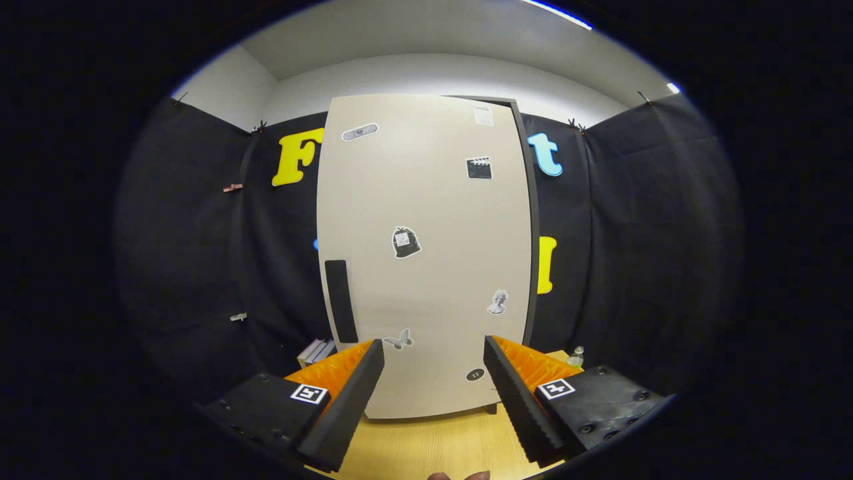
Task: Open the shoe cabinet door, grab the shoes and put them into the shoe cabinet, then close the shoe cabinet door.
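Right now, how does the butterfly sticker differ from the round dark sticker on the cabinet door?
The butterfly sticker is pale and winged; the round dark sticker is a small black disc. The butterfly sits higher, nearer the black handle. Both lie low on the closed door, beyond the open hand-held gripper.

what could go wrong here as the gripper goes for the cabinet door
1. The gripper is open, aimed at the middle of the closed cabinet door, while the dark handle sits off near one edge; going straight ahead would probably meet flat panel.
2. The handle looks slim and flat, so the jaws might slip off it.
3. Books beside the cabinet's foot could get bumped.
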Demonstrator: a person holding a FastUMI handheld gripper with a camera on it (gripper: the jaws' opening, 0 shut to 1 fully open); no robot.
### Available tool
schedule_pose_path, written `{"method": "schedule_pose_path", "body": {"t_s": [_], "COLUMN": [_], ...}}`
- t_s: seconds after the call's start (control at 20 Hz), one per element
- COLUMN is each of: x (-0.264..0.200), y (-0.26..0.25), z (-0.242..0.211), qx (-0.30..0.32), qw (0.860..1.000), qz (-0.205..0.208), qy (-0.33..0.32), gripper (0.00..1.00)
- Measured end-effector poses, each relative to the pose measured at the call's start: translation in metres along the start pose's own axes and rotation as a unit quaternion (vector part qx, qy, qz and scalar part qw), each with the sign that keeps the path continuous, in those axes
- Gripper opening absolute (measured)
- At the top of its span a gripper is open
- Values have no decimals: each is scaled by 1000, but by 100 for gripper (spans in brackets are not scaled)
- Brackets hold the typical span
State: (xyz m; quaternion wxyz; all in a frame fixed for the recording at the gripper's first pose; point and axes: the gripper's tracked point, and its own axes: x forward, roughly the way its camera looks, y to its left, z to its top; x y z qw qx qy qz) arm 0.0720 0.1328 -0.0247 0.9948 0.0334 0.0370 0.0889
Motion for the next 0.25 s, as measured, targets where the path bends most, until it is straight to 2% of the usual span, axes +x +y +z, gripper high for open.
{"method": "schedule_pose_path", "body": {"t_s": [0.25], "x": [-1], "y": [2], "z": [3], "qx": [-12], "qw": [1000], "qz": [-4], "qy": [-6], "gripper": [98]}}
